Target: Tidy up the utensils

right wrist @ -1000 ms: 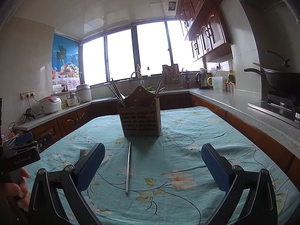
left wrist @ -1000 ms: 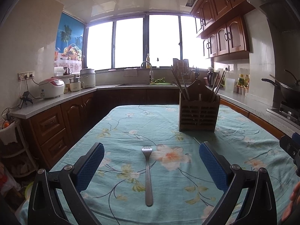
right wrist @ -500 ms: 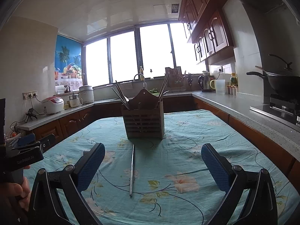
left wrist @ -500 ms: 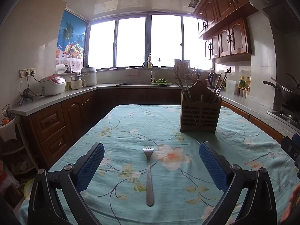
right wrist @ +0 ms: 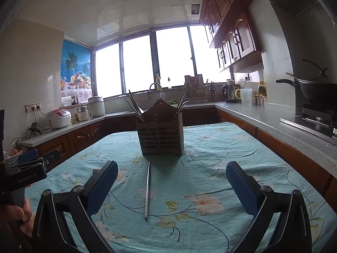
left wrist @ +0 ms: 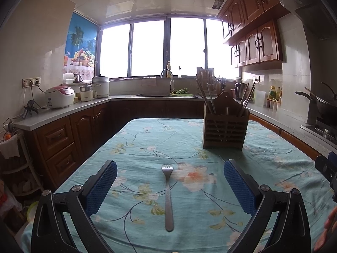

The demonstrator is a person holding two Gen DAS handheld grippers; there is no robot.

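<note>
A steel fork (left wrist: 168, 196) lies on the floral tablecloth (left wrist: 147, 147), tines pointing away, centred between the wide-apart blue pads of my left gripper (left wrist: 170, 179), which is open and empty above the cloth. A wooden utensil holder (left wrist: 225, 130) with several chopsticks stands beyond, to the right. In the right wrist view a single metal chopstick (right wrist: 147, 189) lies on the cloth in front of the holder (right wrist: 161, 136). My right gripper (right wrist: 171, 181) is open and empty, with the chopstick left of its centre.
The table is ringed by a stone counter with brown cabinets (left wrist: 63, 139). A rice cooker (left wrist: 60, 97) sits on the left, a sink and tap (left wrist: 167, 84) at the back, a wok on a stove (right wrist: 316, 92) on the right. The other hand-held gripper (right wrist: 27, 168) shows at the left edge.
Both cameras have tipped slightly downward, so the holder, fork and chopstick sit a little lower in view. Nothing on the table has moved and both grippers stay open.
</note>
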